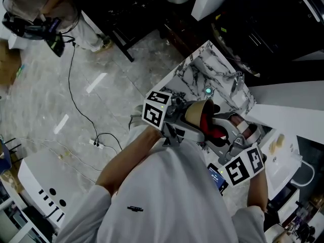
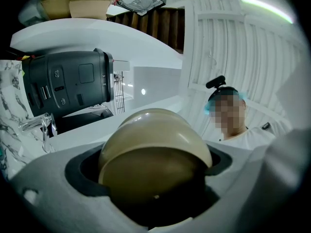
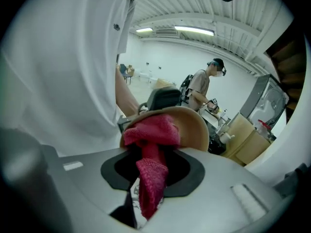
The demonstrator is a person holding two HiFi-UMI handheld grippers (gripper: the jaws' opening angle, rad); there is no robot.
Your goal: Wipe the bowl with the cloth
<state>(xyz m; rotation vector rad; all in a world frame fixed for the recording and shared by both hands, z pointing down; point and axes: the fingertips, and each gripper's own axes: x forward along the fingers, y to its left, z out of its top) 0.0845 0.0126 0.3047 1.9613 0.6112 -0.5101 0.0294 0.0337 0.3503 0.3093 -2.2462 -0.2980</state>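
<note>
A tan bowl [image 1: 198,113] is held up in front of the person's chest, tipped on its side. My left gripper [image 1: 178,121] is shut on the bowl [image 2: 154,159], whose rounded underside fills the left gripper view. My right gripper [image 1: 226,135] is shut on a red cloth [image 1: 208,127], and the cloth [image 3: 150,154] is bunched against the inside of the bowl [image 3: 193,126] with a strip hanging down between the jaws. The fingertips of both grippers are hidden by the bowl and the cloth.
A marble-patterned counter [image 1: 202,71] with a metal faucet [image 1: 237,81] lies just beyond the bowl. A black appliance [image 2: 68,84] stands on a white ledge. Cables and a power strip [image 1: 97,144] lie on the floor at left. Another person [image 3: 201,89] stands in the background.
</note>
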